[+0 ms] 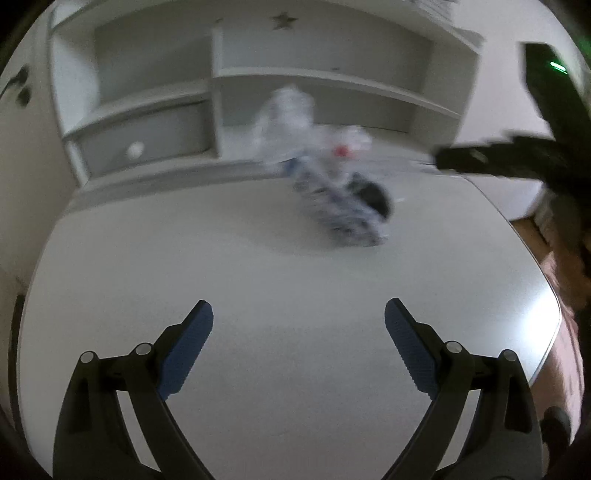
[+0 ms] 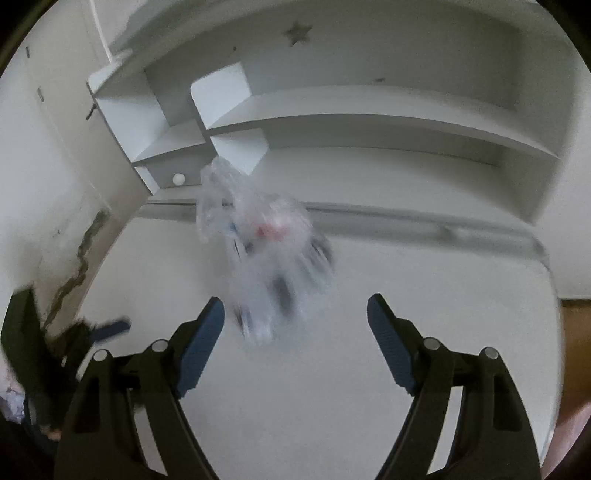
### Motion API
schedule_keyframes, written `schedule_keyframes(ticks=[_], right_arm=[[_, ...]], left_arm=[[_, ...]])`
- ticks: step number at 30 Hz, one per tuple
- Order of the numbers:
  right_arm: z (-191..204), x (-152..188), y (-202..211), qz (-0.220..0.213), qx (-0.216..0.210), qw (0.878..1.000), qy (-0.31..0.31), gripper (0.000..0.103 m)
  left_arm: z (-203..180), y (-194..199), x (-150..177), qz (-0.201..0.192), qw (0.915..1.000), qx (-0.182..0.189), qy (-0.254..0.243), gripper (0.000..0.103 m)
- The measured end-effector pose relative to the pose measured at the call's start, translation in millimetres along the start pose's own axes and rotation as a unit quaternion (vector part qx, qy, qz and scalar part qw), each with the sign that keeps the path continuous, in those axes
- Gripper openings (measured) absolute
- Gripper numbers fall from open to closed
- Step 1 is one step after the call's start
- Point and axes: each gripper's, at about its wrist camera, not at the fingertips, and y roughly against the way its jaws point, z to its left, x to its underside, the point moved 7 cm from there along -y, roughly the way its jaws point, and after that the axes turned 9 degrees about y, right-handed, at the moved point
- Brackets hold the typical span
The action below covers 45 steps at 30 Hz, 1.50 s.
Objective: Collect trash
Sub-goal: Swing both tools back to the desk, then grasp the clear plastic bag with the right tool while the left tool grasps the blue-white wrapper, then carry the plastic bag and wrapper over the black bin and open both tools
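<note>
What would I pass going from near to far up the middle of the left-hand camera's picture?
Open left gripper → bare white table → clear bag of trash → white shelf unit with a star at the top.

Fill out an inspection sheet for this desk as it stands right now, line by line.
Surface: white desk, mostly bare, rounded corner at its right edge.
Job's things: one clear plastic bag of trash lying near the back of the desk; blurred, contents unreadable beyond dark, blue and red patches.
Clutter: nothing seen loose on the desk apart from the bag.
Tongs: left tongs open, nothing between them; right tongs open, empty, with the bag beyond their tips.
Cables: nothing seen for certain; a thin white line runs up the wall at the top left of the right wrist view.
Surroundings: white shelf unit behind the desk, a small drawer with a round knob, wooden floor to the right.
</note>
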Motion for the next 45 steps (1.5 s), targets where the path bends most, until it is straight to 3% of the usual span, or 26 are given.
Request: schedule_keyframes(ticks=[5, 9, 10, 11, 12, 15, 21, 25, 31, 33, 36, 39, 41, 45], right_arm=[[-3, -42, -57, 0.027, -0.006, 1.0, 0.002, 0.077], [-3, -54, -81, 0.035, -0.009, 0.999, 0.0, 0.075], [-2, -54, -85, 0.037, -0.014, 0.999, 0.002, 0.071], [-1, -54, -87, 0.039, -0.016, 0.999, 0.004, 0.047], [0, -54, -88, 0.04, -0.019, 0.999, 0.002, 0.039], [4, -55, -74, 0.02, -0.023, 1.0, 0.006, 0.034], [-5, -55, -20, -0.038, -0.026, 0.999, -0.011, 0.034], [-18, -40, 8, -0.048, -0.017, 0.999, -0.018, 0.034], [-50, -5, 34, -0.054, -0.004, 0.997, -0.048, 0.034], [-60, 9, 41, -0.053, 0.0, 0.997, -0.058, 0.034], [-71, 29, 49, -0.053, 0.008, 0.996, -0.074, 0.034], [-79, 55, 60, -0.053, 0.011, 0.994, -0.095, 0.034], [-85, 74, 71, -0.055, 0.015, 0.993, -0.107, 0.034], [-102, 118, 103, -0.065, 0.042, 0.987, -0.141, 0.034]], left_arm=[[25, 1, -4, 0.005, 0.9998, -0.001, 0.021, 0.091], [24, -14, -16, 0.01, 0.9997, -0.001, 0.021, 0.091], [21, -18, -20, 0.012, 0.9997, -0.001, 0.02, 0.091], [19, -22, -24, 0.013, 0.9997, 0.0, 0.019, 0.091], [14, -27, -31, 0.014, 0.9998, 0.002, 0.017, 0.091], [0, -42, -43, 0.021, 0.9996, 0.008, 0.017, 0.091], [-27, -67, -68, 0.024, 0.9995, 0.014, 0.017, 0.091], [-40, -84, -73, 0.039, 0.9984, 0.024, 0.034, 0.091], [-60, -102, -75, 0.033, 0.9993, -0.002, 0.017, 0.091], [-57, -106, -75, 0.043, 0.9986, 0.01, 0.028, 0.091], [-56, -108, -71, 0.035, 0.9992, -0.008, 0.02, 0.079], [-56, -109, -66, 0.04, 0.9991, -0.002, 0.014, 0.041], [-52, -104, -63, 0.036, 0.9992, 0.0, 0.02, 0.039], [-55, -68, -56, -0.007, 0.9996, -0.025, -0.008, 0.037]])
